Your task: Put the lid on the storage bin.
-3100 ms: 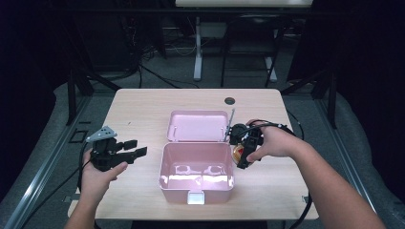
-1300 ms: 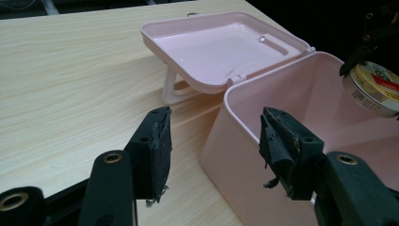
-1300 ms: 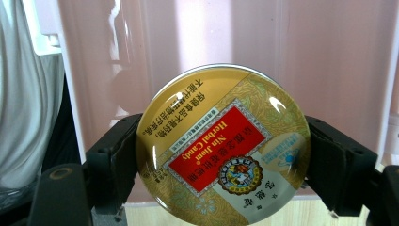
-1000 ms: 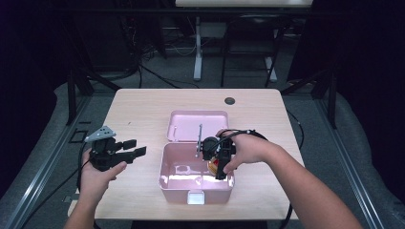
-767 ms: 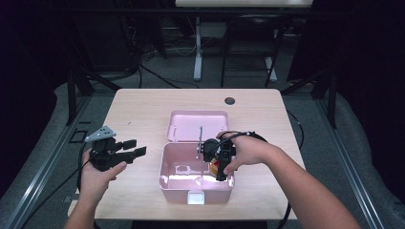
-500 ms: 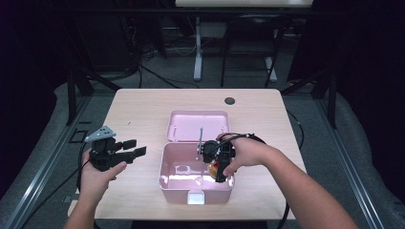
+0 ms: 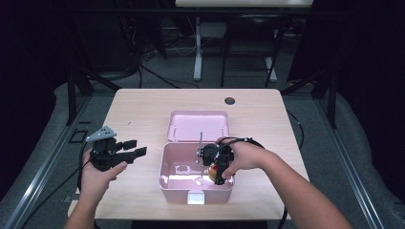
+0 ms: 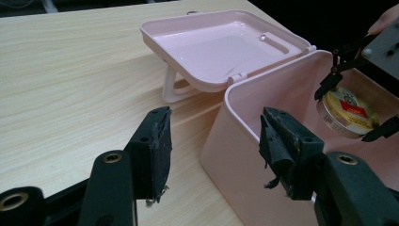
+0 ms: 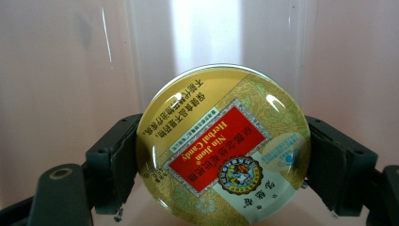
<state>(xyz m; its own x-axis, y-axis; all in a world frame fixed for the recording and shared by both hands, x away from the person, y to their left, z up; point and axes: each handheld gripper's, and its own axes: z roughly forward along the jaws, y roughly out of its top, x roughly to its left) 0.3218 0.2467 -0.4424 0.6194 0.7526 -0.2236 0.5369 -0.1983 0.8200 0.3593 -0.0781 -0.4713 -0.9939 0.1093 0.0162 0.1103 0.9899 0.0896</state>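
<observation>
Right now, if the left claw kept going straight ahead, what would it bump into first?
Probably the pink box. The open left claw points at its near outer wall, with bare table between. Depth is hard to judge.

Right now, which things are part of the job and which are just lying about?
In the job:
- candy tin, clamped in the right hand-held gripper
- pink box, lid folded open behind it

Lying about:
- left hand-held gripper, jaws open, beside the box
- dark round grommet at the table's far edge
</observation>
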